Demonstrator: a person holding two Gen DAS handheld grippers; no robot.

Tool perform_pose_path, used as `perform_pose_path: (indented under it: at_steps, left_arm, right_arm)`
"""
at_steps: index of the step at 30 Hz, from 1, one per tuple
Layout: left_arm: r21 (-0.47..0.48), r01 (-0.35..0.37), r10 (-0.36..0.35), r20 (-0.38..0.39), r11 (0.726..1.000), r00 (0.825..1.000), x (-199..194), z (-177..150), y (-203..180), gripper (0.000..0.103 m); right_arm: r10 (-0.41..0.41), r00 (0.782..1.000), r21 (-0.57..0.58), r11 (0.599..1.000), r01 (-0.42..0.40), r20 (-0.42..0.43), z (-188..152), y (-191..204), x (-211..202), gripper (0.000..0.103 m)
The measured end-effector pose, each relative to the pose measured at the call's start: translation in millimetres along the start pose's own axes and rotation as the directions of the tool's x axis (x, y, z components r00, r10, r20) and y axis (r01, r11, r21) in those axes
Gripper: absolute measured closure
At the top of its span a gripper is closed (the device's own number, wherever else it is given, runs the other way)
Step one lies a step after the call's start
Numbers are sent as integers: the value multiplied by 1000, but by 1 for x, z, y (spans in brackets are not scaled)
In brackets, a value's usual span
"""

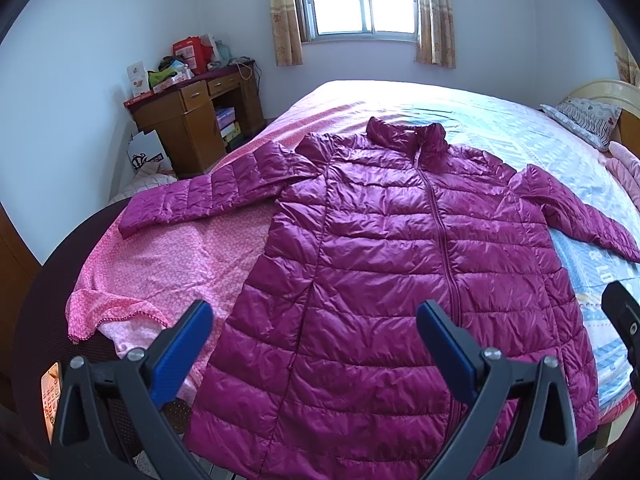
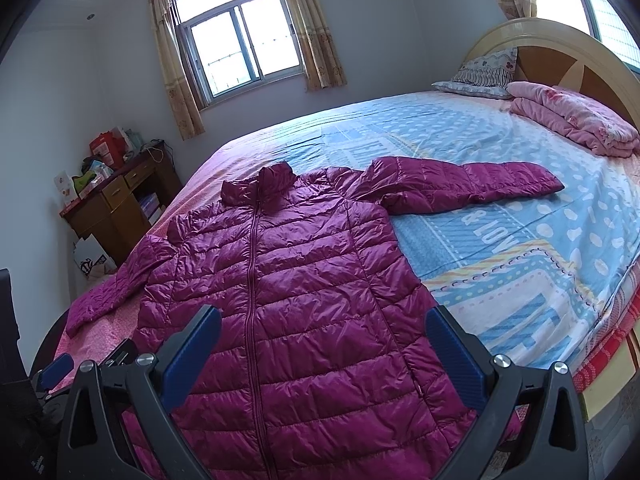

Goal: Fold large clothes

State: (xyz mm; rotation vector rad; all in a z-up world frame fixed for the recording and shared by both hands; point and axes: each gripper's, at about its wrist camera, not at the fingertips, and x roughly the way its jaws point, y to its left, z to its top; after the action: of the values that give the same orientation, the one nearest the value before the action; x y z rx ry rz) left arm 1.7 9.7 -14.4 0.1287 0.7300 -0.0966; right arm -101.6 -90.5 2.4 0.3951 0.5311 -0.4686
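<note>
On the bed a magenta puffer jacket lies flat, zipped, sleeves out, with left gripper and right gripper hovering near its hem, jaws spread and empty, so folding looks unstarted, and a sleeve wants pinching first.

The jacket is shiny quilted cloth, kinda crinkly, catching light all over. Under it the sheet is matt printed cloth, and the blanket beyond the jacket by the glossy wood headboard looks soft and fuzzy. Gripper fingers are matt black plastic with blue textured pads and bright metal bolts. The desk beyond the jacket's sleeve is varnished wood.
</note>
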Motion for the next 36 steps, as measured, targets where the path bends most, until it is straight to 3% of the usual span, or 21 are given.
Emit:
perform_pose_path:
  at_steps: [7,16,22,28,31,33,35,36]
  left_arm:
    - [5,-5,6,-49,1000,999,30,5,-6,0]
    - [5,-20,20,-106,1000,994,70,22,-14,0]
    - [15,-14,16,-146,1000,989,93,30,-23,0]
    - [22,22,-18,-170,1000,985,113,41,-30,0]
    - [-5,60,-60,-158,998,986,128,52,-24,0]
    - [-9,35,-36,-146,999,989,141,62,-19,0]
    - [2,6,-6,-126,1000,992,153,70,-15,0]
    - [6,-8,9,-110,1000,994,159,74,-12,0]
  right_arm:
    - [-16,999,43,999,17,-30,4,-19,19,1]
    - [-87,992,92,991,96,-93,17,-46,58,1]
    - [-111,985,44,992,118,-133,22,-40,86,1]
    - [-70,987,16,997,74,-146,34,-36,112,1]
    - [-41,993,96,994,53,-115,44,-60,118,2]
    - [-59,996,192,979,70,-60,56,-95,117,12]
    - [-90,994,266,959,101,-55,69,-131,120,33]
    - [-102,993,311,943,114,-55,74,-149,121,38]
